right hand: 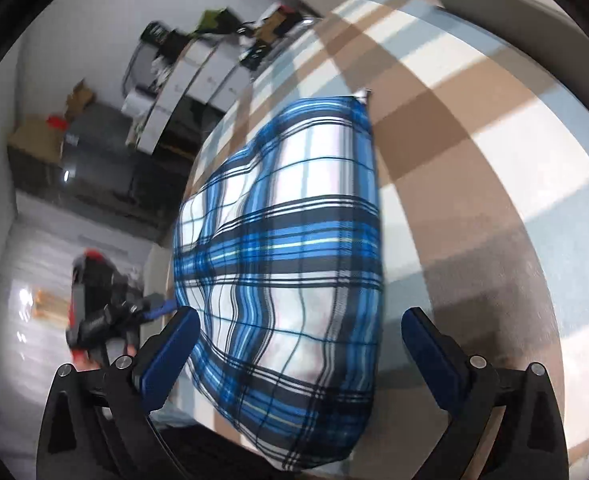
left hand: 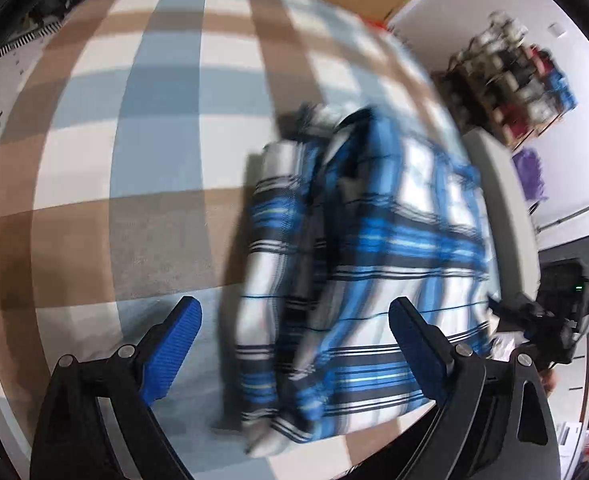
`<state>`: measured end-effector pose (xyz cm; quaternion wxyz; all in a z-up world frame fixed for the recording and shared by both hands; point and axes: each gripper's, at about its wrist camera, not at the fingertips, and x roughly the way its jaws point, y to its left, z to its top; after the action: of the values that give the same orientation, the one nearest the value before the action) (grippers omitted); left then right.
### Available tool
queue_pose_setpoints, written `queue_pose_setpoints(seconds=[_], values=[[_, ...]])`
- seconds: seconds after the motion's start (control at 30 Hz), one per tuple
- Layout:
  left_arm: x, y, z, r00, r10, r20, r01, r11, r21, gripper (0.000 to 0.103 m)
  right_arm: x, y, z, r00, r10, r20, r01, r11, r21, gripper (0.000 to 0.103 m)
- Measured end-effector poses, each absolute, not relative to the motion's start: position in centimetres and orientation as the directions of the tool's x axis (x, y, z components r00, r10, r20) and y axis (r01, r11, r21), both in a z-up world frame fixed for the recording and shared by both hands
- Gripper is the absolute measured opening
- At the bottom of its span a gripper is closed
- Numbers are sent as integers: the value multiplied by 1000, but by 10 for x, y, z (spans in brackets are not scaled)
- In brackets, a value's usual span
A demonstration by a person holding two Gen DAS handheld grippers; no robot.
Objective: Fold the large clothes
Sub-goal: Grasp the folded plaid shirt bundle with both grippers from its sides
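Note:
A blue, white and black plaid shirt (left hand: 358,256) lies folded on a table covered with a brown, white and pale blue checked cloth (left hand: 142,128). In the left wrist view my left gripper (left hand: 296,332) stands open above the shirt's near part, its blue pads apart and pressing nothing. In the right wrist view the same shirt (right hand: 290,264) shows as a smooth folded panel with a straight right edge. My right gripper (right hand: 300,344) is open over its near end, nothing pinched. The other gripper (right hand: 106,312) appears at the left, past the shirt.
The checked cloth (right hand: 474,168) spreads wide to the right of the shirt. A shelf of shoes (left hand: 514,84) stands by the white wall, and the table's grey edge (left hand: 510,200) runs beside the shirt. Cabinets and boxes (right hand: 182,80) sit beyond the table.

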<state>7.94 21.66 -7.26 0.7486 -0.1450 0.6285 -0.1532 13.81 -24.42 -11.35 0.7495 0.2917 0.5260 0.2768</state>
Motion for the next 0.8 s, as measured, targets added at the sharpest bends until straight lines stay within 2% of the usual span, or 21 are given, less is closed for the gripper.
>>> queue_pose_setpoints(seconds=[0.1, 0.33, 0.43, 0.5, 0.63, 0.67, 0.7, 0.73, 0.8], values=[[87, 215, -88, 54, -482, -875, 3, 876, -482, 92, 143, -236, -117, 252, 748, -614, -109, 652, 750, 102], [100, 178, -87, 5, -483, -876, 101, 872, -480, 98, 162, -234, -133, 198, 789, -582, -93, 606, 790, 103], [110, 173, -92, -7, -525, -851, 88, 848, -523, 98, 162, -238, -138, 166, 826, -539, -77, 556, 828, 103], [110, 171, -97, -47, -578, -815, 89, 810, -580, 98, 164, -236, -139, 142, 833, -535, -73, 548, 833, 103], [112, 155, -101, -100, -612, -785, 131, 774, -620, 98, 174, -228, -140, 94, 842, -531, -85, 538, 839, 102], [113, 152, -102, -105, -625, -773, 135, 762, -634, 98, 177, -225, -139, 90, 839, -537, -97, 544, 833, 98], [115, 152, -103, -109, -638, -762, 131, 751, -647, 98, 179, -224, -137, 97, 827, -553, -113, 561, 820, 87], [114, 148, -104, -109, -658, -745, 116, 736, -667, 98, 177, -224, -134, 111, 817, -566, -133, 576, 807, 82], [103, 140, -100, -100, -671, -734, 137, 722, -679, 98, 168, -225, -122, 113, 836, -537, -200, 548, 812, 80]])
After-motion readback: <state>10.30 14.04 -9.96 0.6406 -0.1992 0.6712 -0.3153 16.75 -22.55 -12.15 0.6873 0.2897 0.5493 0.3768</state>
